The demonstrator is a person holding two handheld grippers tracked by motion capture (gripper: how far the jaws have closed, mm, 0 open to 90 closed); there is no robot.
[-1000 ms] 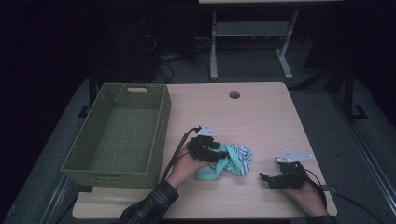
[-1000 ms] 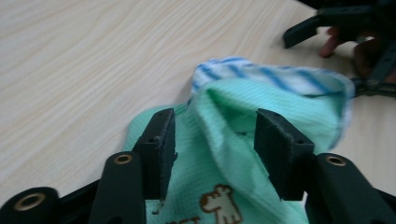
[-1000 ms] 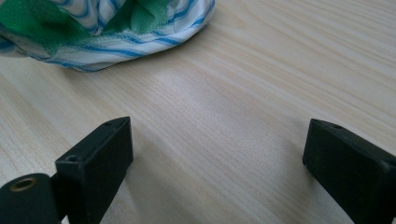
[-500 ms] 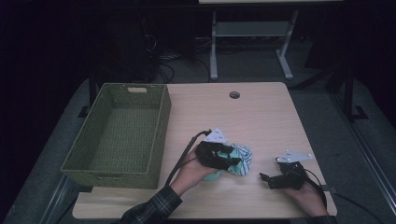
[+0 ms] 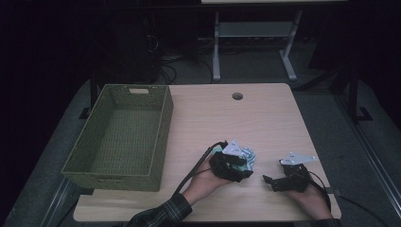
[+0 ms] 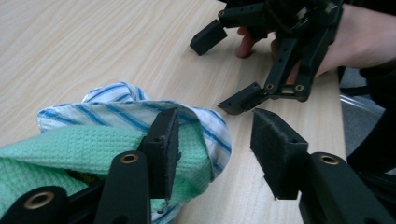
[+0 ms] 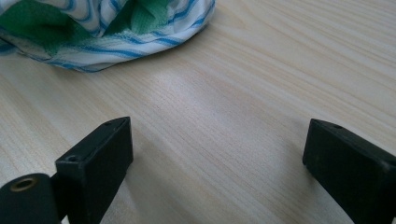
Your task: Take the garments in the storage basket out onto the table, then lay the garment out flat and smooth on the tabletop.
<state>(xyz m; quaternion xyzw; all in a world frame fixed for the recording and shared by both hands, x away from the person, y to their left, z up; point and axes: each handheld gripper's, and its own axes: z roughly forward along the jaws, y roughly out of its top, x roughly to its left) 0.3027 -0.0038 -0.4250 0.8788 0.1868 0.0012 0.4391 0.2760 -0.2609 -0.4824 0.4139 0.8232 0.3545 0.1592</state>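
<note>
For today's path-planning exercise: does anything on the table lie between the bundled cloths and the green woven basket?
Nothing visible does. The bundle of green waffle cloth and blue-striped white cloth sits at the left tool, and only bare light wooden tabletop separates it from the green woven basket.

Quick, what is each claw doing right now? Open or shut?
Left claw: open, one jaw pressed against the bundled cloths, not clamping them.
Right claw: open wide, holding nothing, over the bare table.
</note>
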